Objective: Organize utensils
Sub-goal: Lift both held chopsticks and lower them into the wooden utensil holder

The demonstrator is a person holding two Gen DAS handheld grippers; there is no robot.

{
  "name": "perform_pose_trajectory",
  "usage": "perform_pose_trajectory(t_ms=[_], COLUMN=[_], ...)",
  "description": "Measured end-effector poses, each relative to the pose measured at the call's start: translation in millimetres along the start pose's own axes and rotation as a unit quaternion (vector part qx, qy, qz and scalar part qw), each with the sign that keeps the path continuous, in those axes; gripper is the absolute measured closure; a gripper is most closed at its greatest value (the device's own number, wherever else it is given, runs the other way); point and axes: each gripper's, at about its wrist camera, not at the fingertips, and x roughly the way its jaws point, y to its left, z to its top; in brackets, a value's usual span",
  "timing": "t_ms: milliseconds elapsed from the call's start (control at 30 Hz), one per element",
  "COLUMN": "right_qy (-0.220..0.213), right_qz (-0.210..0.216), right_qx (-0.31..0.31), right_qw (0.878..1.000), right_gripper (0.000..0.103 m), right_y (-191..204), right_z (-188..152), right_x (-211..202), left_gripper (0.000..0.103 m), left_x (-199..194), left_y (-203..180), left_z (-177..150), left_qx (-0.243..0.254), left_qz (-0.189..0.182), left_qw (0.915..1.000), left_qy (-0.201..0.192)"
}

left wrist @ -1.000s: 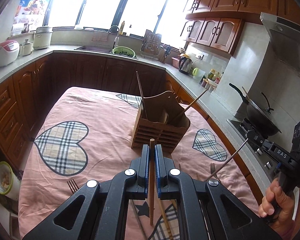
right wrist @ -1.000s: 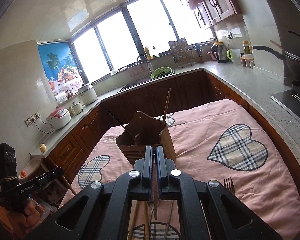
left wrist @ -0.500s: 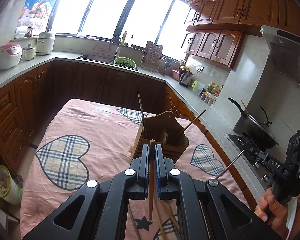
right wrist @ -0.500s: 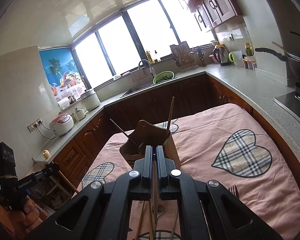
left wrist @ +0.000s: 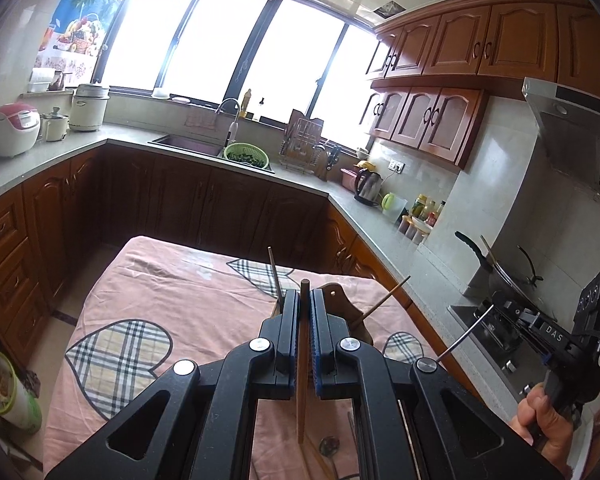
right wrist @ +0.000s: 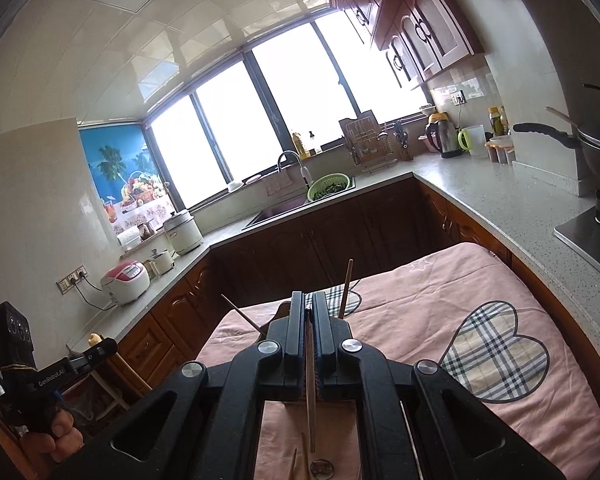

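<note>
My left gripper point(left wrist: 304, 300) is shut on a brown wooden chopstick point(left wrist: 302, 392) that stands upright between the jaws. A wooden utensil holder point(left wrist: 340, 300) sits just beyond it, mostly hidden, with two chopsticks point(left wrist: 380, 300) sticking out. My right gripper point(right wrist: 308, 300) is shut on a thin metal utensil handle point(right wrist: 310, 412); its working end is hidden. The holder point(right wrist: 282, 314) peeks out behind these jaws too. Loose chopsticks and a spoon point(left wrist: 328, 446) lie on the pink cloth below.
The pink cloth with plaid hearts point(right wrist: 492, 356) covers the table. Counters wrap around it, with a sink and green colander point(left wrist: 246, 156), rice cookers point(left wrist: 12, 130), kettle point(left wrist: 368, 186) and a wok on the stove point(left wrist: 500, 276).
Both grippers have risen and tilted up with their utensils. The holder has dropped low in both views and is now mostly hidden behind the jaws.
</note>
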Motion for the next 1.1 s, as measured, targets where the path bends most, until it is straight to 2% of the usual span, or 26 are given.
perform_pose_trajectory(t_ms=[333, 533, 833, 1100], right_qy=[-0.032, -0.043, -0.033, -0.004], right_qz=[-0.005, -0.016, -0.036, -0.041], right_qx=[0.002, 0.005, 0.016, 0.038], right_qw=[0.999, 0.999, 0.999, 0.998], right_gripper=[0.1, 0.1, 0.1, 0.1], right_y=[0.9, -2.2, -18.8, -32.6], right_z=[37.5, 47.4, 26.9, -5.5], right_x=[33.7, 58.2, 95.3, 123.3], left_gripper=[0.099, 0.099, 0.099, 0.099], left_x=[38.7, 76.4, 147.9, 201.2], left_y=[8.0, 17.5, 33.0, 31.5], left_z=[34.0, 40.4, 19.7, 0.2], left_qx=[-0.007, -0.026, -0.069, -0.074], left_qz=[-0.003, 0.007, 0.037, 0.052], left_qw=[0.9989, 0.9979, 0.9957, 0.9958], left_qy=[-0.045, -0.059, -0.049, -0.016])
